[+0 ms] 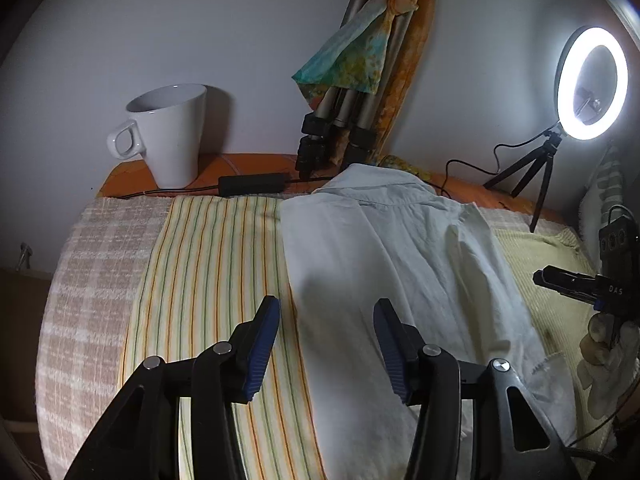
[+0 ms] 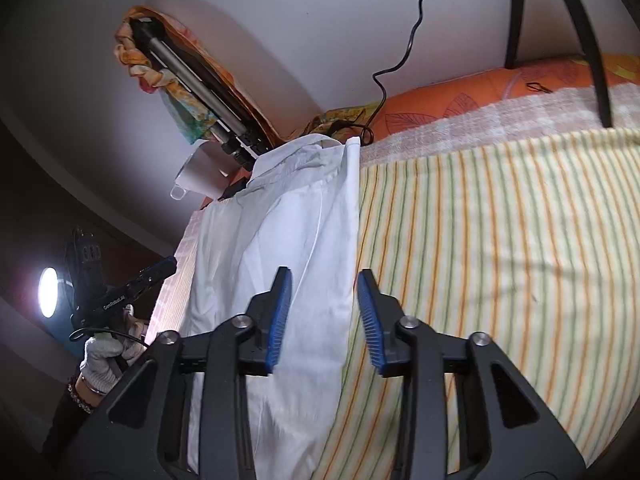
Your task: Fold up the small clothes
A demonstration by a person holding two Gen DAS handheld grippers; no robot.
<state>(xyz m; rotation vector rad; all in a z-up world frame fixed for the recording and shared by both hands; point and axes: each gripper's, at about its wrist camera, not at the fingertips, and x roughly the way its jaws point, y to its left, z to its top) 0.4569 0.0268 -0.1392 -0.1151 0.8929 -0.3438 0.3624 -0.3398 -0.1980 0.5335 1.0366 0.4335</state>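
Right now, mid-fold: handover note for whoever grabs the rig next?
Left gripper: open, nothing between the pads, over the shirt's left long edge.
Right gripper: open, empty, over the shirt's right long edge.
White shirt: flat on the striped cloth, collar toward the wall, both sides already folded in to a narrow strip.
Left to do: probably fold the strip across its length, hem toward collar.
Watch out: mug and ring light stand at the far edge, beyond the collar.
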